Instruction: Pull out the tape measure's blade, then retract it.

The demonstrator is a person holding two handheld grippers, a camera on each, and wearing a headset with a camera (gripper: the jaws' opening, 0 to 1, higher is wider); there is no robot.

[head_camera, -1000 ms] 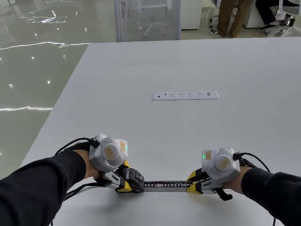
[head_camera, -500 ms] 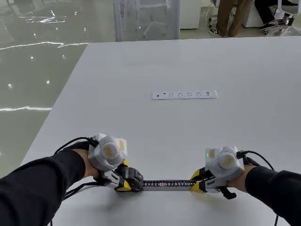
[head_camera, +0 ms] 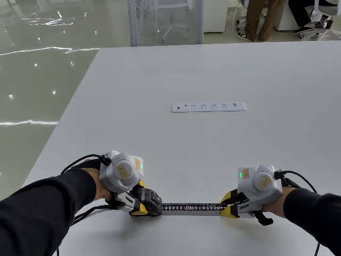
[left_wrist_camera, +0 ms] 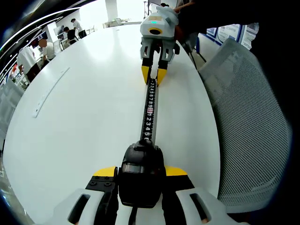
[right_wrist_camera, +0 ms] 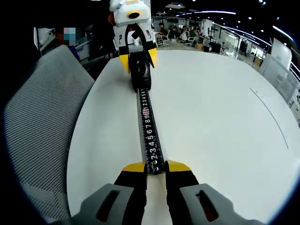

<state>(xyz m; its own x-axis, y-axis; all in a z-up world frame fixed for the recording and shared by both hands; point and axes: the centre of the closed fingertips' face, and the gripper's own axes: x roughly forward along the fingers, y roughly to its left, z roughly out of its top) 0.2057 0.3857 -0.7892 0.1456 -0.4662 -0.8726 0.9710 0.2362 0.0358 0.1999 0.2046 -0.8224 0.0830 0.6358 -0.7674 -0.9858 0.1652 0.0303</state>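
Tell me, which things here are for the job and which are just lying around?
For the job:
- tape measure case, clamped in the left gripper
- blade, pulled out across the table, its end pinched by the right gripper

Just lying about:
- white power strip, farther back on the table
- mesh chair beside the table

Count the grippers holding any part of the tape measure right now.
2. The left gripper clamps the tape measure case at the near left. The right gripper, at the near right, pinches the end of the pulled-out blade.
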